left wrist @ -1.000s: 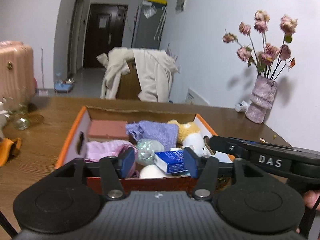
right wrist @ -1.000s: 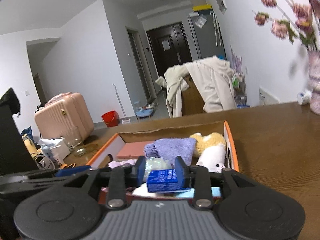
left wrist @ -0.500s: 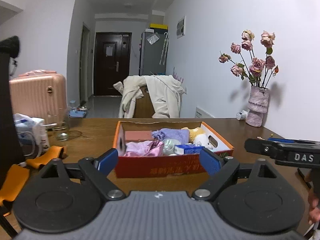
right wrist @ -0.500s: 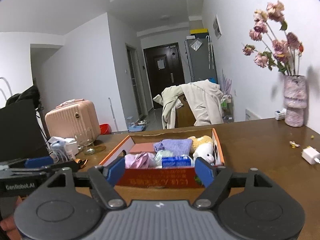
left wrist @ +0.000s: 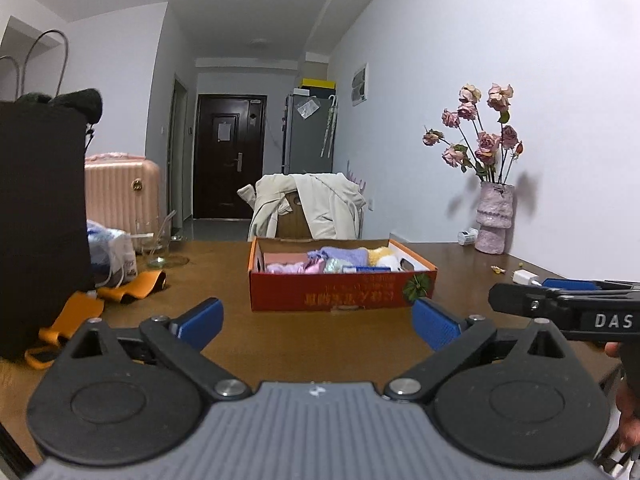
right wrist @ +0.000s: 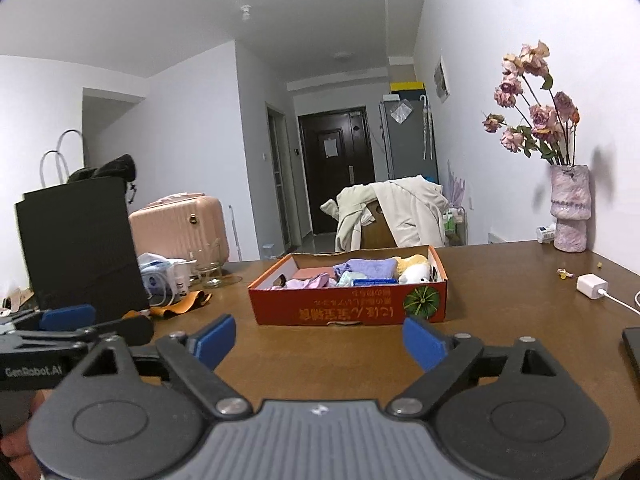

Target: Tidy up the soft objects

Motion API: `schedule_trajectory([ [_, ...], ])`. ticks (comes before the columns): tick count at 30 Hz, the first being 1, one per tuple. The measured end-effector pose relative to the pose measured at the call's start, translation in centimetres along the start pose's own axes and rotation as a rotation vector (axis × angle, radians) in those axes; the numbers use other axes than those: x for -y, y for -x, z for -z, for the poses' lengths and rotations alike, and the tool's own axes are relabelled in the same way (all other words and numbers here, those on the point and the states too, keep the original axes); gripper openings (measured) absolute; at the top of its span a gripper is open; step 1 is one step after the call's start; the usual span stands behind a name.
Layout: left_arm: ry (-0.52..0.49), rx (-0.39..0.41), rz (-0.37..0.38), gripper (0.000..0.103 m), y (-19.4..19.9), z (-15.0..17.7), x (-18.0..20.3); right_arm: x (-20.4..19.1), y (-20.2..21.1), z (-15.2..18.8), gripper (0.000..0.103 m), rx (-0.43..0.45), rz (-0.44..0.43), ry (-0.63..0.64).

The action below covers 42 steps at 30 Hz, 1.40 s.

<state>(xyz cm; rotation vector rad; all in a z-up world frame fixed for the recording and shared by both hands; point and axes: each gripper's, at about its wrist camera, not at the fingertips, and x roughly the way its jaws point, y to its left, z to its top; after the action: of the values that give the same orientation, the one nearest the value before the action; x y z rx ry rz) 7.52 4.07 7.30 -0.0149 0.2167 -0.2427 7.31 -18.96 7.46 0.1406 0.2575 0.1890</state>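
A red-orange cardboard box (left wrist: 340, 300) (right wrist: 348, 312) sits on the wooden table. It holds several soft things: a purple cloth (left wrist: 346, 255) (right wrist: 370, 268), pink fabric (left wrist: 294, 267), a yellow and white plush toy (right wrist: 414, 270), and a blue packet (left wrist: 366, 269) (right wrist: 374, 281). My left gripper (left wrist: 318, 322) is open and empty, well short of the box. My right gripper (right wrist: 318, 340) is open and empty too, at a similar distance. Each gripper shows at the edge of the other's view.
A vase of dried roses (left wrist: 494, 216) (right wrist: 568, 208) stands at the back right. A black bag (left wrist: 40, 220) (right wrist: 80, 240), orange straps (left wrist: 132, 286), a glass and a plastic bag lie left. A white charger (right wrist: 592, 282) and a dark flat object (right wrist: 632, 346) lie right.
Both grippers have pulled back from the box and opened wide. The right gripper let go of the blue packet, which now lies in the box.
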Motion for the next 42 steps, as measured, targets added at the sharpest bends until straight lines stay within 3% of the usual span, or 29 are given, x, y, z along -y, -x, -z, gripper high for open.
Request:
schedule_trajectory([
  [10, -0.009, 0.026, -0.014, 0.103, 3.2, 3.4, 0.5, -1.1, 3.5, 4.3, 0.097, -0.014, -0.006, 0.039],
  [19, 0.017, 0.003, -0.045, 0.103, 2.6, 3.7, -0.2, -1.6, 3.0, 4.6, 0.097, -0.009, -0.027, 0.029],
  [42, 0.012, 0.010, -0.043, 0.103, 2.7, 3.5, -0.3, -1.6, 3.0, 4.4, 0.097, 0.001, -0.017, 0.029],
])
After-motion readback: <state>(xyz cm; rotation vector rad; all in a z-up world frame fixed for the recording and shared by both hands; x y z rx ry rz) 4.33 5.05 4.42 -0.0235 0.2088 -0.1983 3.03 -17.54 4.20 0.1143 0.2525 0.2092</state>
